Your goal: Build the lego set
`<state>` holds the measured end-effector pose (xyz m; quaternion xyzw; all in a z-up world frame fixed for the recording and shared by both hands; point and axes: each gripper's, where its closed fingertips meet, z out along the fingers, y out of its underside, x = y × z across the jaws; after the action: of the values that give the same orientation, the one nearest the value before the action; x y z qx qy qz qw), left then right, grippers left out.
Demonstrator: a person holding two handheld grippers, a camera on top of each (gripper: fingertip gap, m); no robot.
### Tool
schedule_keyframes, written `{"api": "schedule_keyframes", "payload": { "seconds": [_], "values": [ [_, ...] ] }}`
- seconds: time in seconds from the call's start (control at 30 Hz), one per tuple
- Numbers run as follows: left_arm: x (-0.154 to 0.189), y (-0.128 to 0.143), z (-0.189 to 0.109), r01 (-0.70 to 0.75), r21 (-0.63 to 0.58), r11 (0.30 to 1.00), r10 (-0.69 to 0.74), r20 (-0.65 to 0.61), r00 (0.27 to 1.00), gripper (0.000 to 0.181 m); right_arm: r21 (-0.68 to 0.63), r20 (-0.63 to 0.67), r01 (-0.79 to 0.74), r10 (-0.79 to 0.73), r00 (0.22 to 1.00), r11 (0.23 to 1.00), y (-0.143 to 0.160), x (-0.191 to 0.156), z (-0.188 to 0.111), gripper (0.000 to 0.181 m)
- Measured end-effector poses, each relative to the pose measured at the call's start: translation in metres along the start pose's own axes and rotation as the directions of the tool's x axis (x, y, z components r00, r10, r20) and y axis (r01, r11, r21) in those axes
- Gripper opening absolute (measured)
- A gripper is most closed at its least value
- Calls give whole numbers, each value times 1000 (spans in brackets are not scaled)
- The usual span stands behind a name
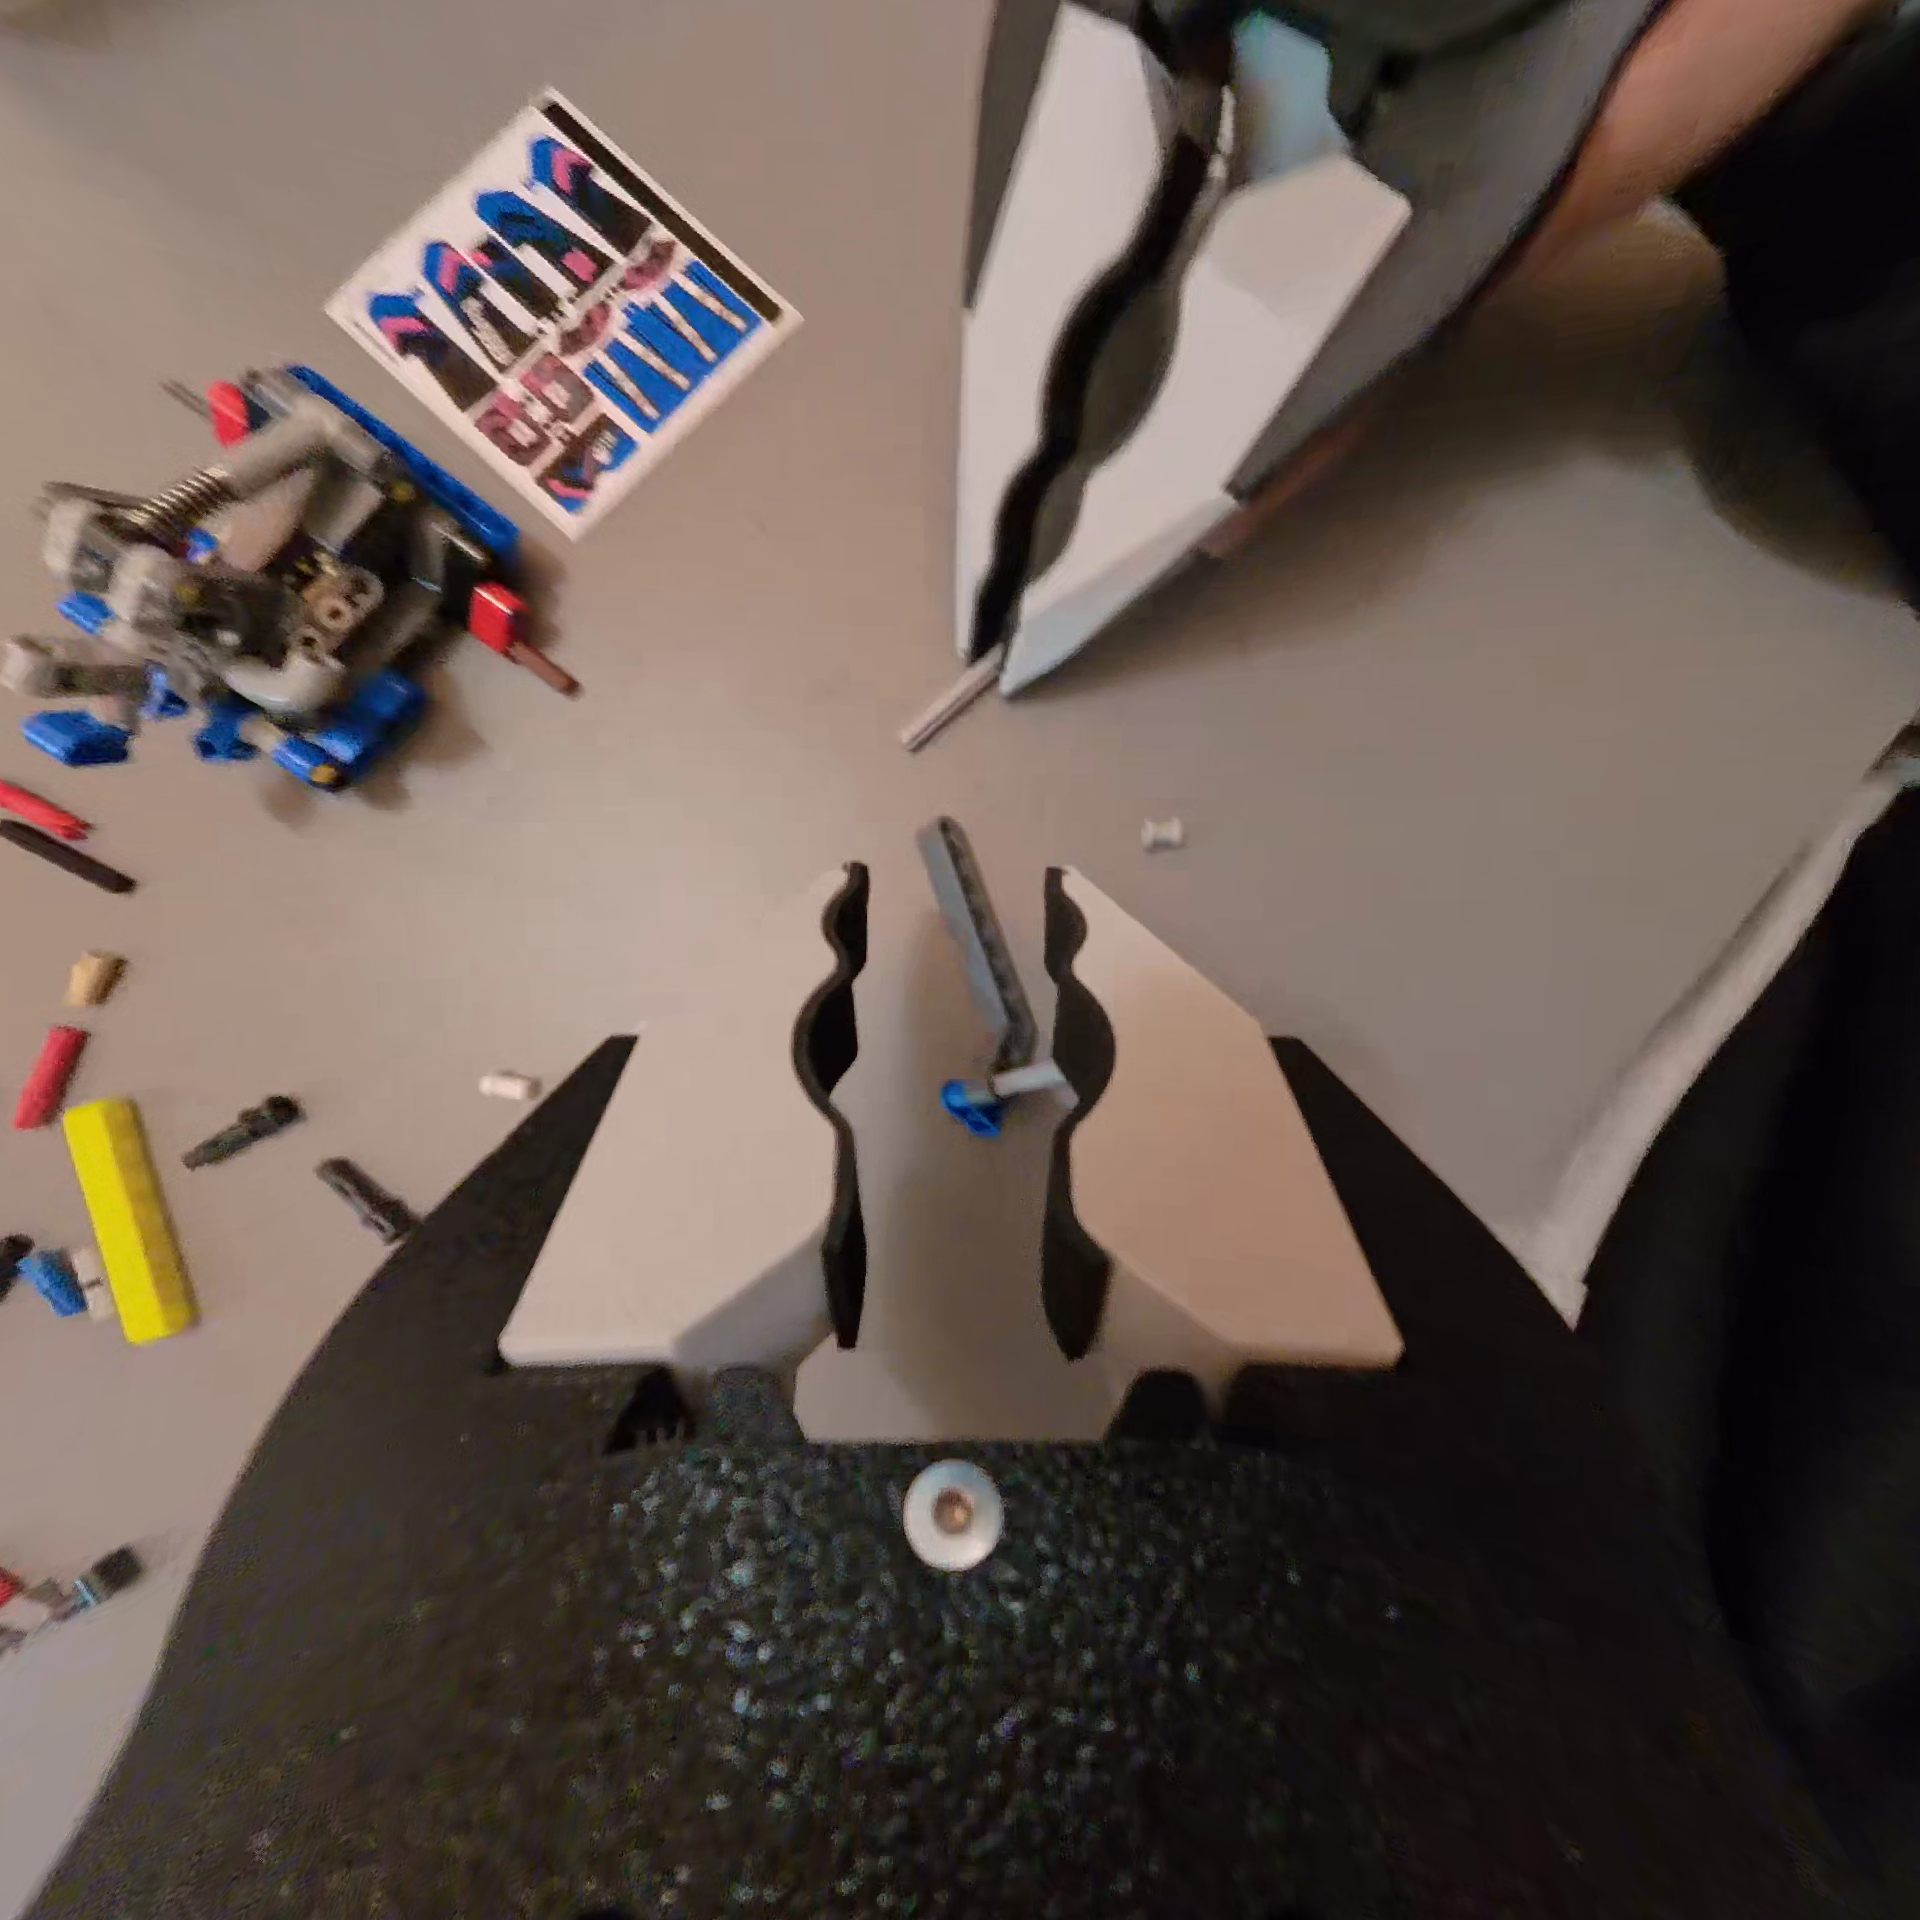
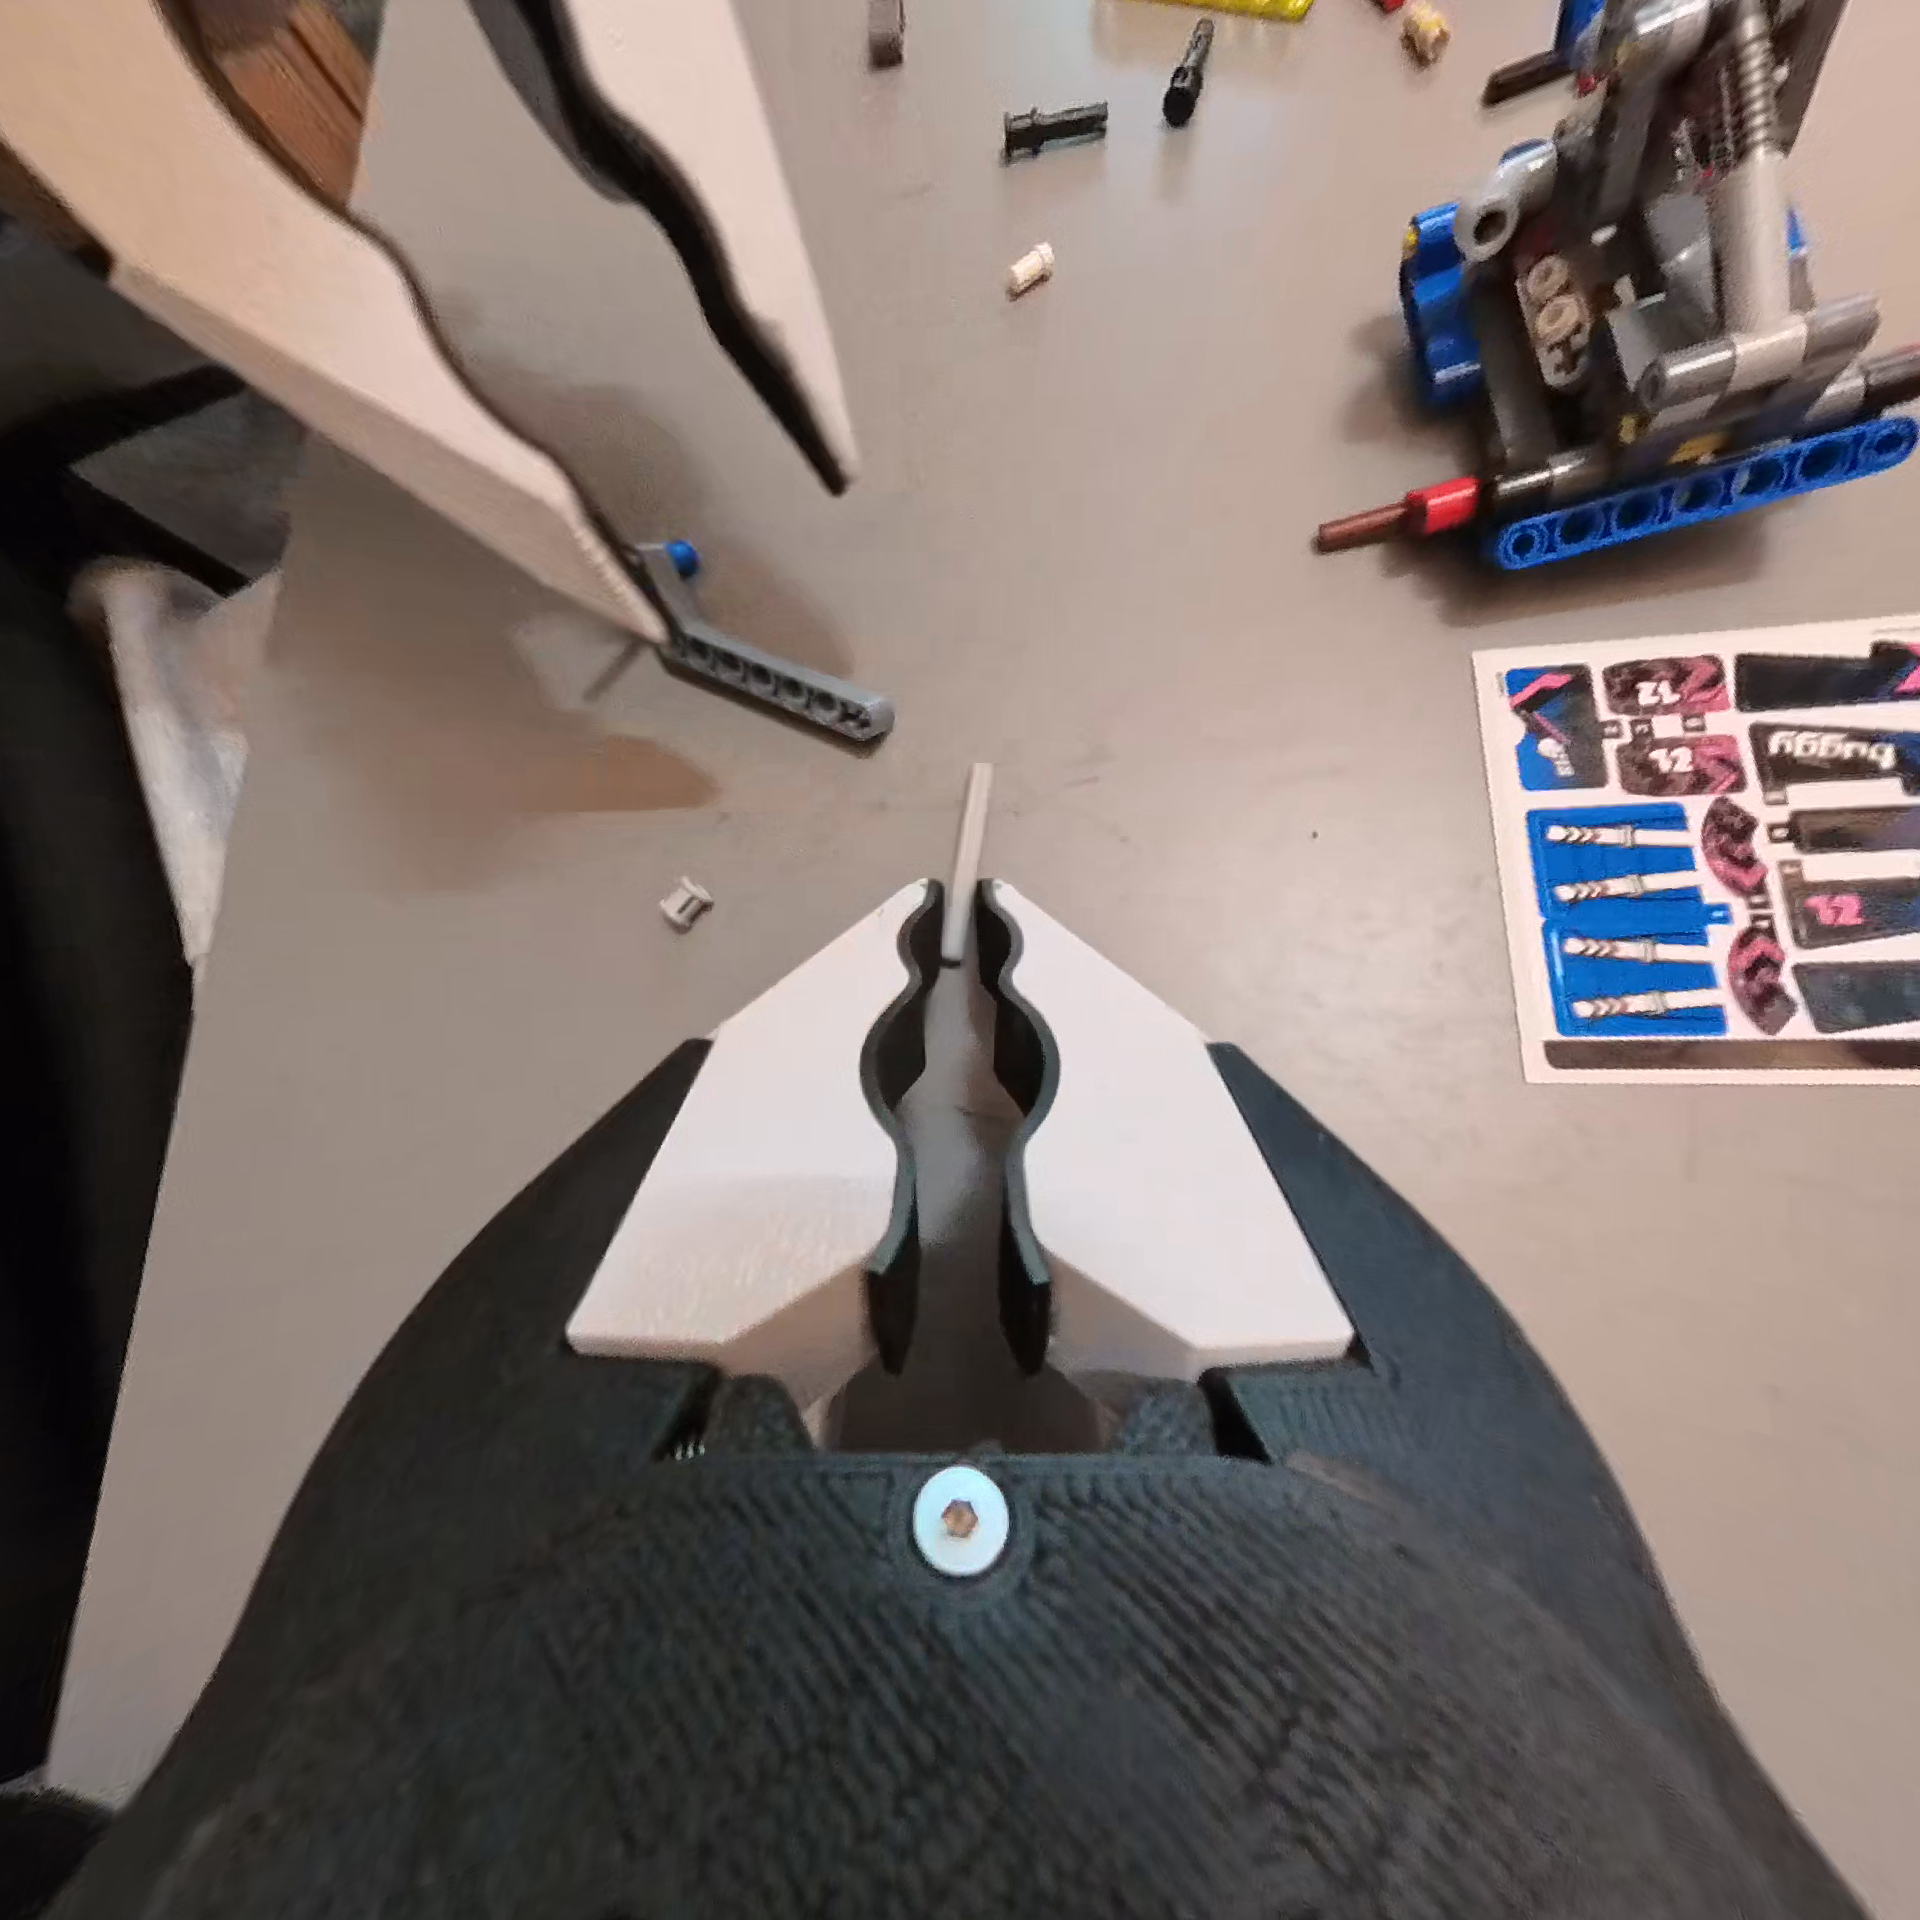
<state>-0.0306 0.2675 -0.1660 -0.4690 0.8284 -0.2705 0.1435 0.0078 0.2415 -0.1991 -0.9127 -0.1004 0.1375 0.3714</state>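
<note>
My left gripper is open over the grey table. A grey L-shaped beam with a blue pin at its bend lies between the fingers, against the right finger. From the right wrist view the left gripper is at upper left, with the beam at one fingertip. My right gripper is shut on a thin light-grey axle that sticks out past its tips. It also shows in the left wrist view, its axle pointing toward the beam.
The part-built blue and grey model stands beside a sticker sheet. A small grey bush lies near the grippers. A yellow brick, black pins and red pieces are scattered at left. There is about 6 centimeters between the tips of the two grippers. From either gripper's tips it is about 5 centimeters to the small grey bush.
</note>
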Motion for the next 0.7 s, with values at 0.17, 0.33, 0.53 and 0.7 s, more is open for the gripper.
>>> {"api": "schedule_keyframes", "payload": {
  "seconds": [0.17, 0.33, 0.53, 0.7],
  "values": [
    [7, 20, 16, -17, -79, 997, 20, 35, 999, 25, -37, -19, 130, -131, 991, 991, 1, -5, 1, 13],
    [-2, 18, 22, 48, -111, 993, -49, -6, 999, 22, -34, -56, 213, -214, 975, 977, 2, -1, 1, 13],
    [-3, 16, 33, 27, -161, 987, -44, -106, 993, 13, -4, -72, 273, -272, 960, 962, -5, -6, 9, 2],
    [-5, 14, 36, -120, -119, 986, 115, -44, 992, 7, 18, -72, 281, -279, 957, 959, -8, -7, 13, 2]
  ]
}}
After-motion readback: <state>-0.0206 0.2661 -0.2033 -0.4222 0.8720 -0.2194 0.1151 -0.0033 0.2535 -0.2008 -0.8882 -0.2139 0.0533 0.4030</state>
